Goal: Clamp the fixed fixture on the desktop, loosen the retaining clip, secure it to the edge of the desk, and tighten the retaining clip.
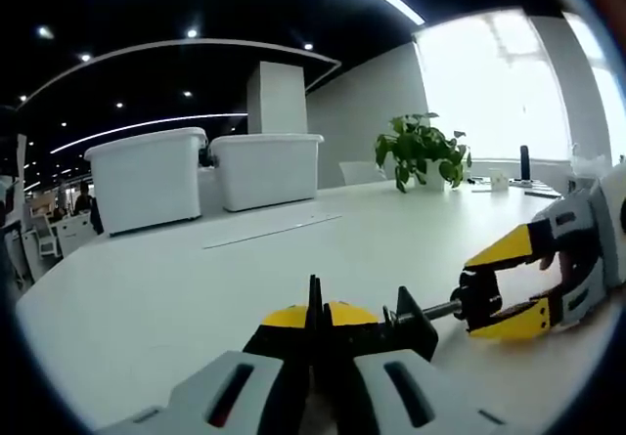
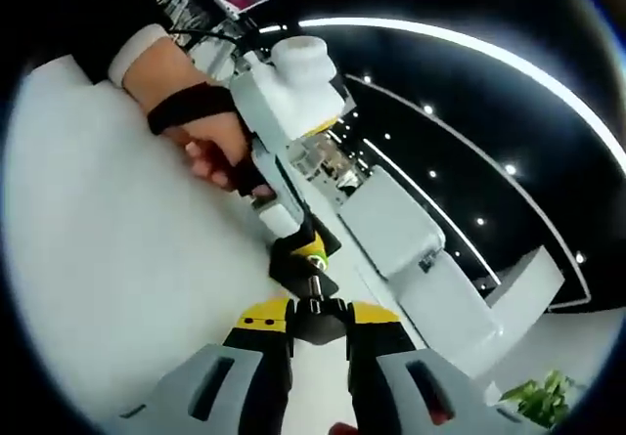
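The small black clamp fixture point(image 1: 391, 329) is held just above the white desk point(image 1: 147, 288). It is pinched by the left gripper point(image 1: 315, 329), and its screw knob point(image 1: 479, 301) by the right gripper point(image 2: 315, 320). The loosening step seems in hand; the knob should be turned next.

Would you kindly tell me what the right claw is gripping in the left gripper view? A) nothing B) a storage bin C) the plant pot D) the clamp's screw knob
D: the right claw has its yellow tips closed around the black knob ending the clamp screw.
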